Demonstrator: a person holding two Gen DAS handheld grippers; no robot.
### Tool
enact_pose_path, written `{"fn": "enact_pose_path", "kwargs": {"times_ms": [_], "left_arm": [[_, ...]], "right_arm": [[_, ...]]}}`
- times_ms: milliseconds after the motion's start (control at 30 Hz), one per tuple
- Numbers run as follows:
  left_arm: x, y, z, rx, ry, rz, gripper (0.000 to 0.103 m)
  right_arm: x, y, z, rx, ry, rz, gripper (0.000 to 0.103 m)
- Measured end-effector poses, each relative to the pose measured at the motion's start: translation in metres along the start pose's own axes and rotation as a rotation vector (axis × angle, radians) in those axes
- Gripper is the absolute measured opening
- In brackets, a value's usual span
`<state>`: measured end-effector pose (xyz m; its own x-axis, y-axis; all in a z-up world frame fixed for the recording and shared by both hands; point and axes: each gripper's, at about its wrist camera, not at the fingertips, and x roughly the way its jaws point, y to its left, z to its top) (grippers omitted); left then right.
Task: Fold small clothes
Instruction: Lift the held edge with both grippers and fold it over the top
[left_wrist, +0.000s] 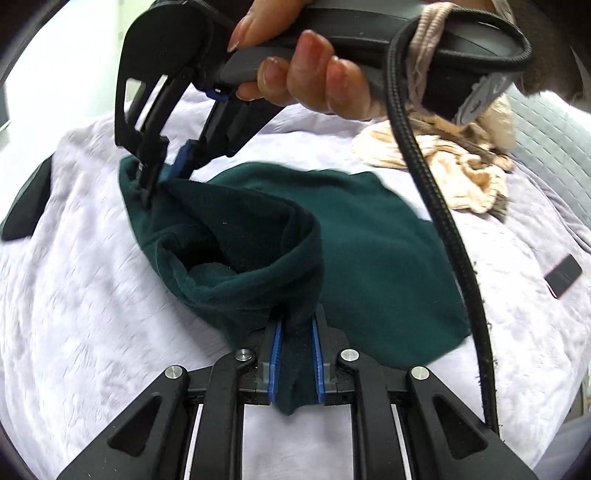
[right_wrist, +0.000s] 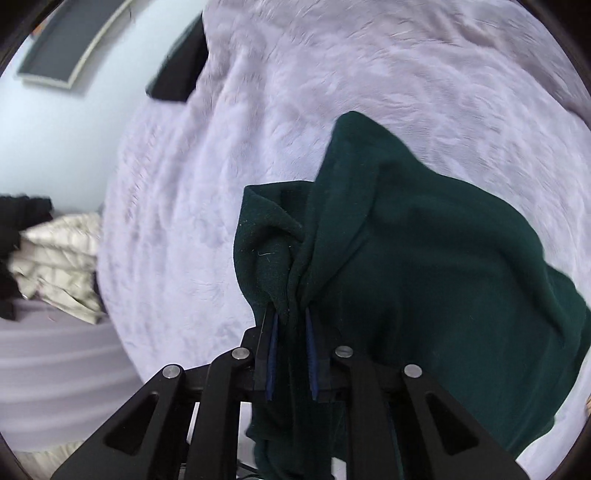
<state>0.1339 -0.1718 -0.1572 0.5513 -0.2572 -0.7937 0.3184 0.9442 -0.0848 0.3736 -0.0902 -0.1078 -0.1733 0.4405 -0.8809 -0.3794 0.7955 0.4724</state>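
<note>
A dark green garment (left_wrist: 369, 243) lies partly spread on the pale lilac bedcover (left_wrist: 81, 280). My left gripper (left_wrist: 297, 332) is shut on a bunched edge of it, the fabric pinched between the blue pads. In the same view my right gripper (left_wrist: 155, 184), held by a hand (left_wrist: 314, 77), pinches the garment's far left corner. In the right wrist view the right gripper (right_wrist: 290, 317) is shut on a fold of the green garment (right_wrist: 443, 277), which hangs lifted and draped to the right.
A crumpled beige garment (left_wrist: 454, 173) lies at the back right of the bed. A black cable (left_wrist: 443, 229) hangs down the right side. Cream folded bedding (right_wrist: 59, 258) sits beyond the bed's left edge. A black object (right_wrist: 181, 62) rests at the bed's far edge.
</note>
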Motion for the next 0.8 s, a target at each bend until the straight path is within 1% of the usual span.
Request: {"fn": "enact_pose_path", "kwargs": {"times_ms": [67,133,200,267,333,367,433,467,500,533,567,600,633,700,733,800], "left_arm": [[-0.002,-0.021,0.008,0.043,-0.008,-0.027,0.016],[-0.001,-0.043,0.016,0.092,-0.014,-0.059,0.016],[0.002,-0.07,0.025,0.146,-0.018,-0.088,0.016],[0.009,-0.097,0.029,0.191,0.001,-0.119,0.016],[0.016,-0.116,0.026,0.2,0.044,-0.139,0.016],[0.017,-0.119,0.025,0.184,0.066,-0.15,0.016],[0.018,-0.116,0.021,0.135,0.106,-0.155,0.016],[0.018,-0.109,0.019,0.106,0.129,-0.145,0.016],[0.018,-0.1,0.017,0.08,0.145,-0.128,0.016],[0.017,-0.088,0.015,0.049,0.164,-0.099,0.016],[0.017,-0.073,0.01,0.01,0.189,-0.058,0.016],[0.017,-0.061,0.005,-0.032,0.206,-0.023,0.016],[0.013,-0.039,0.0,-0.106,0.219,0.012,0.016],[0.006,-0.007,-0.009,-0.234,0.223,0.043,0.016],[0.002,0.013,-0.016,-0.321,0.228,0.054,0.016],[-0.004,0.055,-0.034,-0.519,0.24,0.05,0.016]], "right_arm": [[-0.025,-0.018,-0.015,0.04,-0.062,0.06,0.014],[-0.049,-0.042,-0.028,0.08,-0.123,0.116,0.008],[-0.067,-0.062,-0.047,0.131,-0.196,0.189,0.006],[-0.09,-0.093,-0.066,0.183,-0.246,0.208,0.007],[-0.095,-0.121,-0.084,0.213,-0.249,0.203,0.007],[-0.093,-0.132,-0.093,0.223,-0.238,0.202,0.011],[-0.094,-0.144,-0.112,0.222,-0.228,0.171,0.013],[-0.09,-0.145,-0.116,0.223,-0.219,0.164,0.023],[-0.086,-0.146,-0.119,0.221,-0.212,0.169,0.05],[-0.079,-0.142,-0.116,0.213,-0.203,0.169,0.068],[-0.07,-0.133,-0.11,0.195,-0.188,0.159,0.089],[-0.066,-0.124,-0.106,0.168,-0.178,0.153,0.09],[-0.062,-0.108,-0.099,0.122,-0.162,0.152,0.09],[-0.048,-0.077,-0.08,0.058,-0.126,0.124,0.09],[-0.043,-0.066,-0.076,0.04,-0.11,0.103,0.09],[-0.02,-0.031,-0.055,-0.01,-0.062,0.024,0.09]]}}
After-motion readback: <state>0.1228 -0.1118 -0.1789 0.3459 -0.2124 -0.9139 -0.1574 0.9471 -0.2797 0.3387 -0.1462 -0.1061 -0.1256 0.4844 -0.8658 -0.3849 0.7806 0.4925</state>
